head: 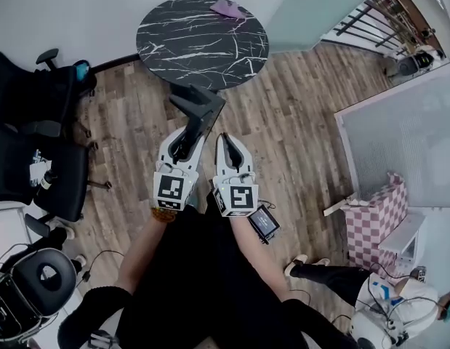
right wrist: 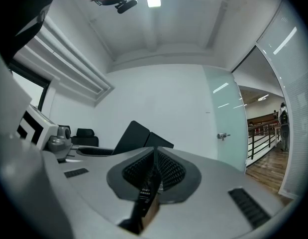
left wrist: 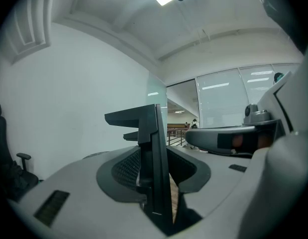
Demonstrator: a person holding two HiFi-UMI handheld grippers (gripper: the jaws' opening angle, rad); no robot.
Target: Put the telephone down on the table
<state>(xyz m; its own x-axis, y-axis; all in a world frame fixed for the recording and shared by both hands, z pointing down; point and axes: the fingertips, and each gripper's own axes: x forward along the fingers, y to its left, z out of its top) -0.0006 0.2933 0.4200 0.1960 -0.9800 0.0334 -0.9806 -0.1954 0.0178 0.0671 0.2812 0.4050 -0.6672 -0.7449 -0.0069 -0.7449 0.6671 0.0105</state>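
The left claw [head: 185,145] is clamping the black telephone [head: 198,109], which is jutting forward past its tips toward the round surface [head: 188,46] ahead, while the right claw [head: 229,144] is hanging closed and empty alongside.

The person holds both arms out in front, bent at the elbows. The left arm [head: 139,247] and the right arm [head: 258,259] are bare below the sleeves. Each hand holds 1 gripper, and the 2 grippers sit side by side, just beside each other, pointing forward. The left gripper [head: 187,141] has its jaws pressed on the telephone [head: 199,104] (a thin black thing standing up between them). The right gripper [head: 230,141] has its jaws closed together, holding nothing.
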